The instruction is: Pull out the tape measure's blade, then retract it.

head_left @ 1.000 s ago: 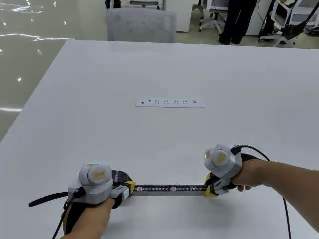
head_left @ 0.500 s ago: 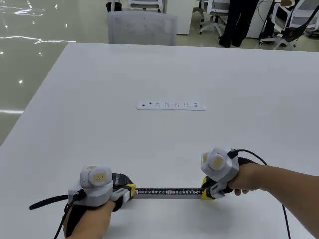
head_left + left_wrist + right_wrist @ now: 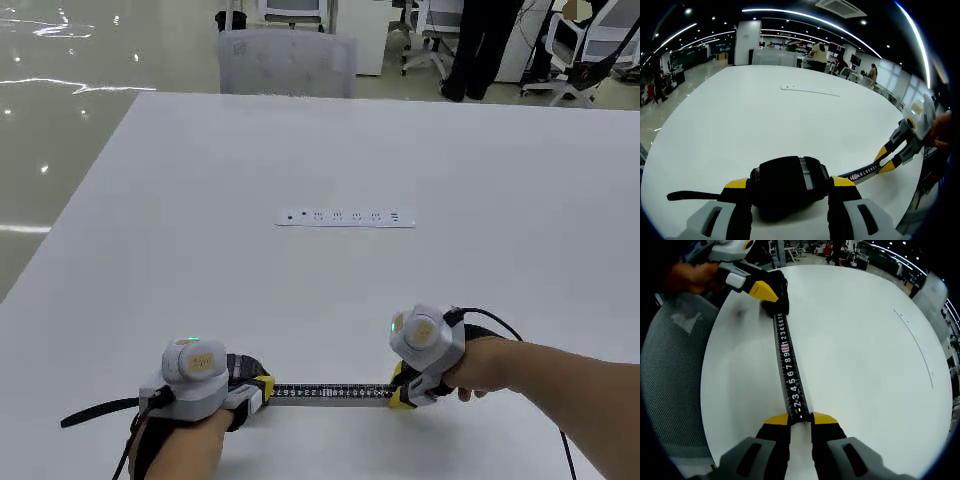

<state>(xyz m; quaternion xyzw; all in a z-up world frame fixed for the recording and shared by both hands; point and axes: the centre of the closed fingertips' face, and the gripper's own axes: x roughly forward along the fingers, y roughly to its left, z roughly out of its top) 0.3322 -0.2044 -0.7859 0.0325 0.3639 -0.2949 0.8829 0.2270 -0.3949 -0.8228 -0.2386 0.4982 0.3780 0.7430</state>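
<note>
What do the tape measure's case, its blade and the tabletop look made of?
Case: black, matte and softly rounded, likely rubber-coated plastic. Blade: thin dark strip with printed white numerals, probably painted steel, though the look leaves that open. Tabletop: smooth and white with a faint sheen, likely laminate or painted board.

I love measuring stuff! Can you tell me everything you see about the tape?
The tape is a thin dark strip with white numbers and one red mark, and it looks like metal. It is pulled partway out of its black case, which the left gripper clamps. It runs straight and flat, low over the white table; I cannot tell if it touches it. The right gripper pinches its free end.
</note>
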